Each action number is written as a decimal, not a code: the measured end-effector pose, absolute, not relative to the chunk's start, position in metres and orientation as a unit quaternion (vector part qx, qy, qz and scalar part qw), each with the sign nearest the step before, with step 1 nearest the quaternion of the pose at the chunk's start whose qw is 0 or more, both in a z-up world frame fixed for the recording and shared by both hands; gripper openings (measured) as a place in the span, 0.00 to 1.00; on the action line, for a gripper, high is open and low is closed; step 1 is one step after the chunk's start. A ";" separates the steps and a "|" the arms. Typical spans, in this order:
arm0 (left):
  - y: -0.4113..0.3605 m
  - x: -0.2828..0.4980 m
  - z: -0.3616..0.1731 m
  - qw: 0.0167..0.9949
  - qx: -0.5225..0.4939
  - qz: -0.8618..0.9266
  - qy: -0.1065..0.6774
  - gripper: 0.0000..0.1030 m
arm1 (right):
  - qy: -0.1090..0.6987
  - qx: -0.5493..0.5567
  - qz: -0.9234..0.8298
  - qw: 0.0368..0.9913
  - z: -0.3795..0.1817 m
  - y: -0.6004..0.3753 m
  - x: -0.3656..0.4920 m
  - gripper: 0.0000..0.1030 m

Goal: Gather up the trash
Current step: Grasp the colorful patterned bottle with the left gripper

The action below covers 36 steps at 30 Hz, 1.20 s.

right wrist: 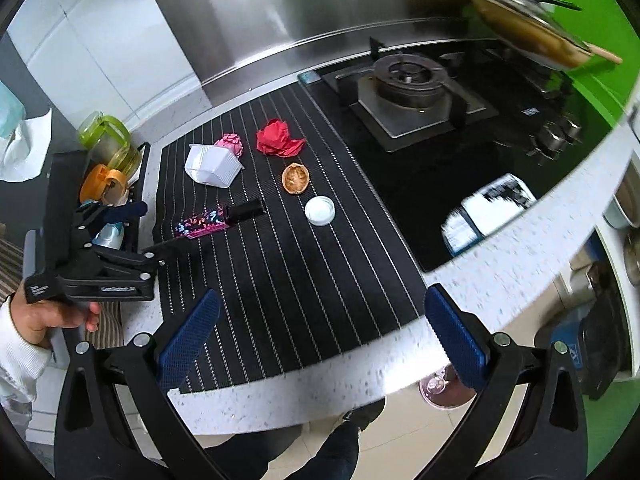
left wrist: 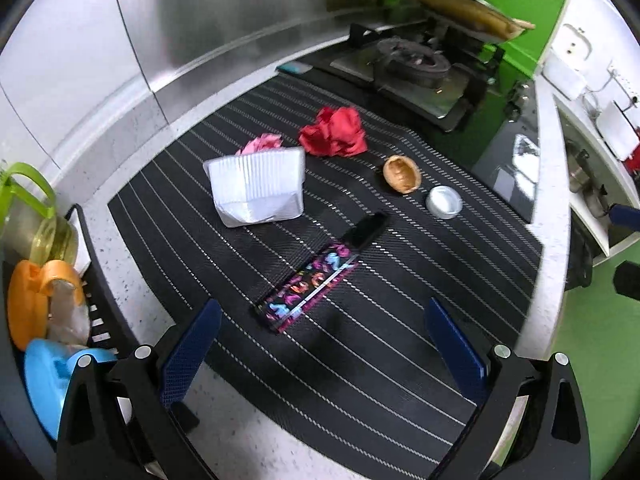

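Trash lies on a black striped mat [left wrist: 360, 360]: a red paper ball [left wrist: 334, 132], a pink paper ball [left wrist: 262, 144], a tipped white plastic container [left wrist: 256, 188], a walnut shell [left wrist: 401, 174], a white lid [left wrist: 444, 202] and a colourful wrapper [left wrist: 308, 286] with a black end. My left gripper [left wrist: 324, 340] is open and empty, just short of the wrapper. In the right wrist view a hand holds the left gripper [right wrist: 154, 228] by the wrapper [right wrist: 202, 224]. My right gripper [right wrist: 322, 332] is open over the counter's front edge, far from the walnut shell [right wrist: 296, 178] and lid [right wrist: 320, 210].
A gas stove [right wrist: 408, 80] sits right of the mat [right wrist: 300, 280], with a lidded pan [right wrist: 528, 36] above it and a white packet [right wrist: 488, 212] on its glass. A rack with coloured cups [left wrist: 40, 280] stands at the left. The speckled counter edge [right wrist: 480, 280] runs across the front.
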<state>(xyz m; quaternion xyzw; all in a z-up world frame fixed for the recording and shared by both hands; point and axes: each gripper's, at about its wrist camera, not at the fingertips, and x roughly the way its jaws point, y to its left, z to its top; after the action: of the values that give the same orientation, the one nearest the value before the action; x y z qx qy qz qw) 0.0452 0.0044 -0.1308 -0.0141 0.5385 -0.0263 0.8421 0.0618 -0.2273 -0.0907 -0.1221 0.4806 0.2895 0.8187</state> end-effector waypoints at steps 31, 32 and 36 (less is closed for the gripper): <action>0.009 0.069 -0.161 0.817 -0.049 -0.034 0.573 0.22 | 0.521 -0.179 0.332 0.766 -0.148 -0.164 0.143 0.97; 0.009 0.068 -0.159 0.817 -0.050 -0.034 0.573 0.22 | 0.522 -0.182 0.333 0.764 -0.151 -0.162 0.145 0.97; 0.010 0.066 -0.153 0.819 -0.061 -0.034 0.569 0.22 | 0.526 -0.196 0.335 0.757 -0.166 -0.153 0.154 0.97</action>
<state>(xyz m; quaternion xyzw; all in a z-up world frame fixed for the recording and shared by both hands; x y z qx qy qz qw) 0.0660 0.0099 -0.1533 -0.0612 0.5694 -0.0340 0.8191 0.1541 -0.1527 -0.1658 -0.1960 0.5256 0.3349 0.7571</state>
